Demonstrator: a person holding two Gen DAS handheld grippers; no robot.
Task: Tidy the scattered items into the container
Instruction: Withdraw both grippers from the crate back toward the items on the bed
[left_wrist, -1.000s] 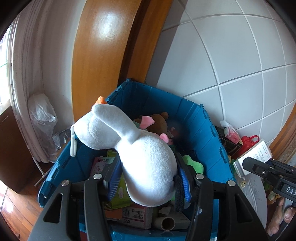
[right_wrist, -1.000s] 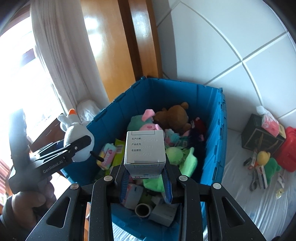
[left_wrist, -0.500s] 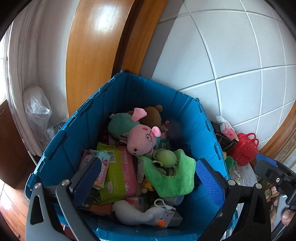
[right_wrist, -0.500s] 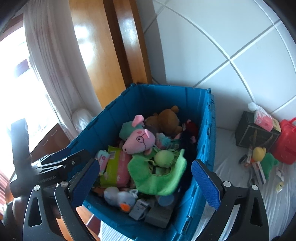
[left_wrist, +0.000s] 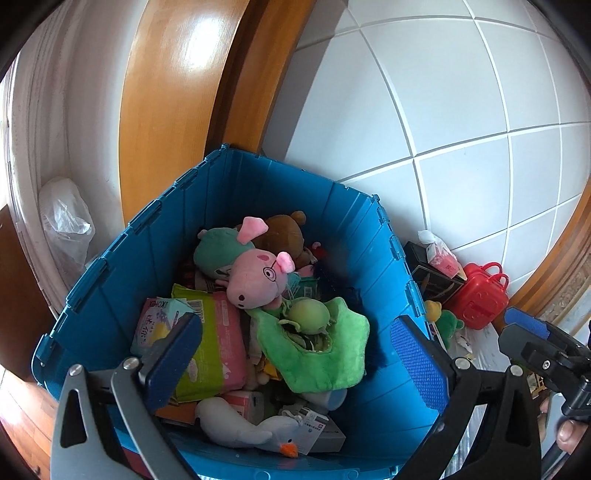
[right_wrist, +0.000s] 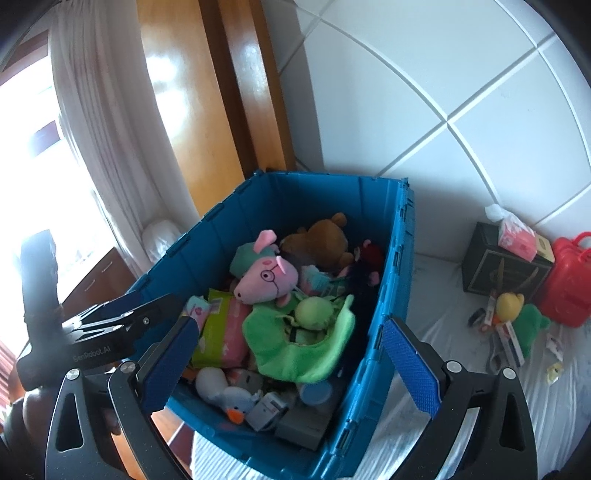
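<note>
The blue crate (left_wrist: 110, 258) (right_wrist: 388, 295) holds a pink pig plush (left_wrist: 255, 280) (right_wrist: 269, 280), a green plush (left_wrist: 321, 354) (right_wrist: 295, 350), a brown bear (left_wrist: 284, 229) and packets. At its near end lie a white goose plush (left_wrist: 240, 428) (right_wrist: 221, 391) and a small white box (left_wrist: 317, 432) (right_wrist: 267, 410). My left gripper (left_wrist: 295, 354) hangs over the crate, open and empty. My right gripper (right_wrist: 291, 365) hovers beside it, also open and empty. In the right wrist view the left gripper (right_wrist: 110, 325) shows at the crate's left edge.
On the white sheet right of the crate lie a red case (right_wrist: 569, 280), a black box (right_wrist: 498, 266) with a pink tissue pack (right_wrist: 515, 236), a yellow-and-green plush (right_wrist: 517, 314) and small bits. A tiled wall and wooden frame stand behind. A curtain hangs at the left.
Both grippers opened wide. The left let go of the white goose and the right let go of the white box; both now lie in the crate. Both hands shifted a little.
</note>
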